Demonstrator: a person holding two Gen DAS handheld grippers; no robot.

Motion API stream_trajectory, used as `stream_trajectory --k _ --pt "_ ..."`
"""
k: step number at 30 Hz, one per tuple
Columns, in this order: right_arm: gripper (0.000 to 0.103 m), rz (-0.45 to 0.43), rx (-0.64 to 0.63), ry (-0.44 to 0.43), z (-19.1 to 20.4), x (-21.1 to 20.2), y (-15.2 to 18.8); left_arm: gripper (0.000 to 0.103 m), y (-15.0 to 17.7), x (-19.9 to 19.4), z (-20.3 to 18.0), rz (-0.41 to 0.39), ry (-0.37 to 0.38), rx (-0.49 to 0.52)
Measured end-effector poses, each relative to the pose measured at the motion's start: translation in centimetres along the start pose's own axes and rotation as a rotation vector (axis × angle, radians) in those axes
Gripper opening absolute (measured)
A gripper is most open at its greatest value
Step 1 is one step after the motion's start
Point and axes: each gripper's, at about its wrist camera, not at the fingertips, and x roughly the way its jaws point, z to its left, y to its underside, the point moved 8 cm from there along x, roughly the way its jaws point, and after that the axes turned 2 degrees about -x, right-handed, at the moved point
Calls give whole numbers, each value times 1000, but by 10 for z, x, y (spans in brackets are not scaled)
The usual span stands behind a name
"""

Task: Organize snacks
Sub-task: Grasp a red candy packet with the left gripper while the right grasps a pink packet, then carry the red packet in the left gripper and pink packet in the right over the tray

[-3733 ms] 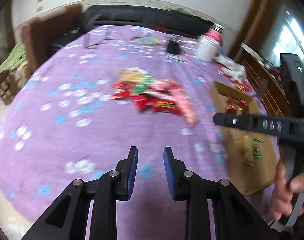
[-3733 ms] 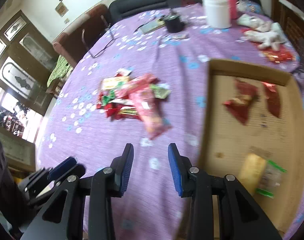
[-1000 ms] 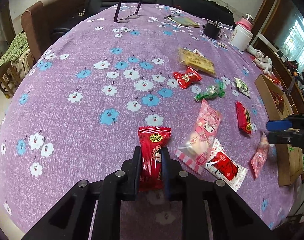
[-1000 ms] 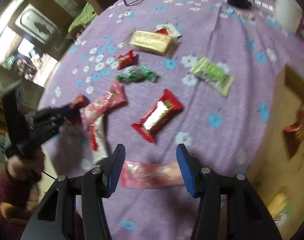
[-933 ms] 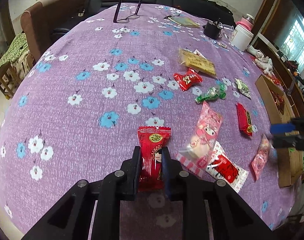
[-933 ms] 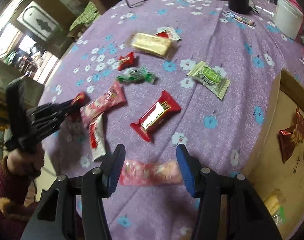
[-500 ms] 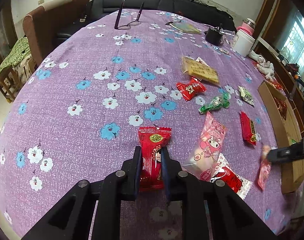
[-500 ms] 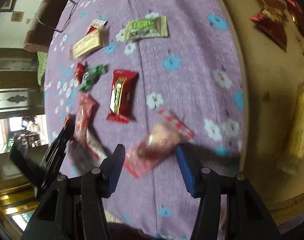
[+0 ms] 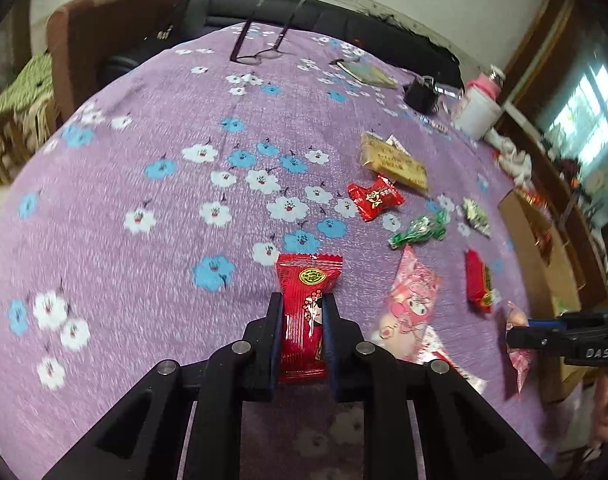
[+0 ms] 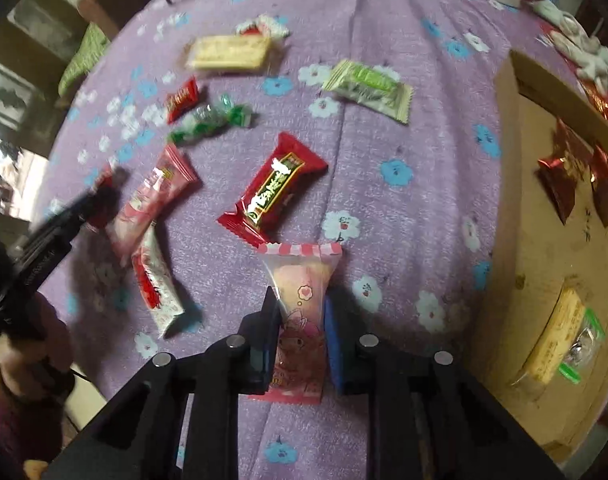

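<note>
Both wrist cams look steeply down, close over tablecloth; shared: red bar mid-table.

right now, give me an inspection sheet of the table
surface: purple flowered cloth.
job's things: loose snacks scattered on the cloth; cardboard tray holds a few wrapped snacks.
clutter: glasses, notebook, white jar.
grippers: left gripper shut on red packet; right gripper closing on pink packet, pads against it.
cables: nothing seen.
surroundings: black sofa, brown armchair, window at right.
</note>
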Motion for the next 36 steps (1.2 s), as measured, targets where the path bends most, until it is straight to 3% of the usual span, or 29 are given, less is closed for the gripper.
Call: stream_trajectory --k 4,9,12,20,27,31,36 --pt "20 -72 -7 -93 -7 -22 2 18 7 -13 -5 -23 -6 -64" --pt "20 -68 -60 -207 -19 -28 3 18 24 -34 -27 -78 -59 -139" --pt "20 -59 -112 -257 -25 -38 8 18 38 -51 -54 -112 -76 -202" --pt "20 -42 -150 -340 -61 -68 16 18 70 -77 -160 -133 -68 -218" --pt "20 -15 -113 -329 -90 -81 32 18 62 -94 -222 -172 20 -192" --pt "20 -6 -85 -274 -103 -84 40 18 58 -111 -240 -204 32 -168" --pt "20 -37 -82 -248 -99 -99 45 18 77 -133 -247 -203 29 -154"
